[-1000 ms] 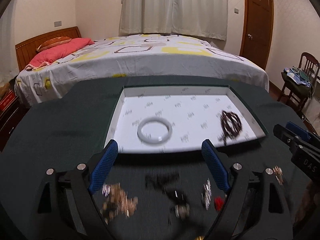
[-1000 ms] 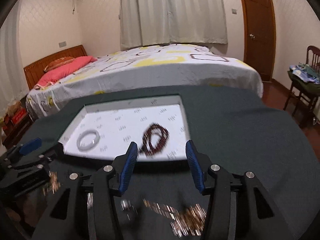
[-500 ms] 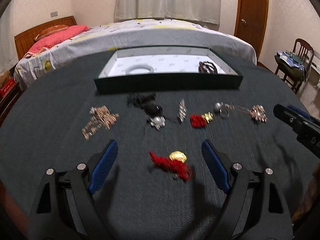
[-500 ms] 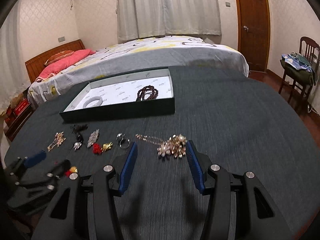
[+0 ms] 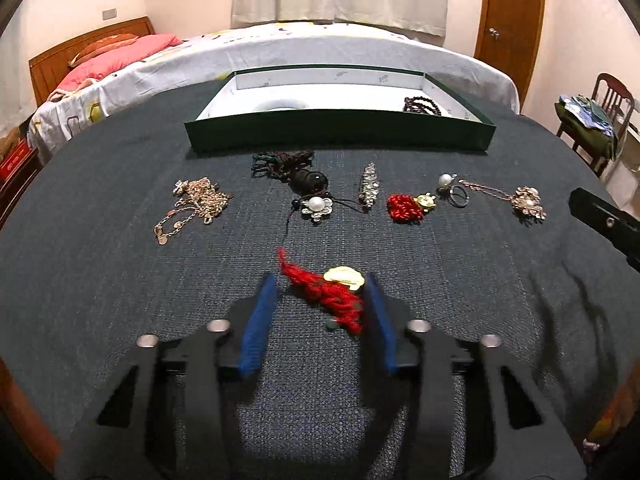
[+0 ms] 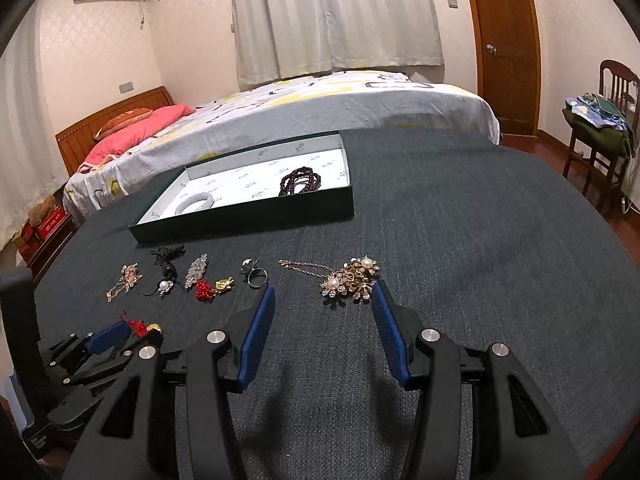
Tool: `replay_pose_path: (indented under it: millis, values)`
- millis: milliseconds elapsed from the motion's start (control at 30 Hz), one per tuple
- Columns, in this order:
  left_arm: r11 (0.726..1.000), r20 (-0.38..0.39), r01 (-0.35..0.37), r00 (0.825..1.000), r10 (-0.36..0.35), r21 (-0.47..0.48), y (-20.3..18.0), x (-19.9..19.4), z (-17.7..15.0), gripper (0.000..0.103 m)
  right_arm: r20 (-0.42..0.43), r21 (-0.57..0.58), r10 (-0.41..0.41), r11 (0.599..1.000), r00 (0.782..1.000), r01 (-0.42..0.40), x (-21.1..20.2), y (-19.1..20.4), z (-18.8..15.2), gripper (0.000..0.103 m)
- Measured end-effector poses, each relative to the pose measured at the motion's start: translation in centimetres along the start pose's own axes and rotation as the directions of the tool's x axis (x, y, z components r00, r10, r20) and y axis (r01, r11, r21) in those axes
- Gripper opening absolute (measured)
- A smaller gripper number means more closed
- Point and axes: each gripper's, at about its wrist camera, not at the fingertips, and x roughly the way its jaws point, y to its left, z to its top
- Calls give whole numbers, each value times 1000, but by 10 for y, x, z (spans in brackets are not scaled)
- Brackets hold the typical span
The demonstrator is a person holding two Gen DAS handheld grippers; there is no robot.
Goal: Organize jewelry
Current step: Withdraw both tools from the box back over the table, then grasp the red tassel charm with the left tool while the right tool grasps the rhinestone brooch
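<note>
- In the left wrist view the near wall of the green tray (image 5: 340, 130) hides most of the white bangle (image 5: 280, 104) and the dark bead bracelet (image 5: 422, 105) lying inside it; the right gripper shows there only as a black edge at the right border.
- The right wrist view looks down into the tray and shows the bangle (image 6: 195, 203) toward its left end and the bead bracelet (image 6: 301, 185) toward its right end, well apart.
- The red tassel charm (image 5: 324, 290) with its gold piece lies on the dark cloth (image 5: 480, 280), well in front of the tray, between the blue pads of the left gripper (image 5: 320, 308); the jaws stand apart, the right pad touching or nearly touching the tassel, blurred.
- The right gripper (image 6: 323, 312) is spread wide, holding nothing; the gold pearl brooch cluster (image 6: 352, 280) lies just beyond its tips, in front of the tray's right end.
</note>
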Motion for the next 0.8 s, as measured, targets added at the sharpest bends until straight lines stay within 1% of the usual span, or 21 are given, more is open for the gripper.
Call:
replay_pose_path:
  millis: [33,100,133,233,400,500,533,567,600,800]
  values:
    - [1000,2,8,1000,-8,2,0,0,0,30,0,0,-1,1000,1000,1,0,0,0,50]
    - [1000,5,27,1000,-27,3,2,-1,-1,25,-1,-1,-2,1000,1000,2,1,1,-1,50]
    - [1000,6,27,1000,-27,0,3,-1,-1,21,-2,-3,-1,1000,1000,1,1,1,-1,50]
    - [999,5,52,999,-52,-13,7,-1,0,20,-4,-6,-2,1000,1000,2,2,2,-2,50]
    - [999,11,52,999,-52,-11,10,-3,1,20,-9,-13,0,1000,1000,0,3,5,-3,50]
    - [999,31,45,999,-45,-7,12,-8,5,19,-11,-19,4,1000,1000,-4,4,9,-3,50]
    - [999,39,41,998,-41,-5,13,-11,6,18,-13,-21,7,1000,1000,-8,4,10,-3,50]
    - [999,49,38,998,-38,-3,14,-13,8,9,-15,-25,11,1000,1000,-11,5,12,-2,50]
    - [999,54,37,998,-37,0,15,-15,10,7,-17,-30,14,999,1000,-14,6,15,-2,50]
    - [999,62,35,998,-33,-31,30,-16,16,7,-30,-60,33,998,999,-34,14,32,0,50]
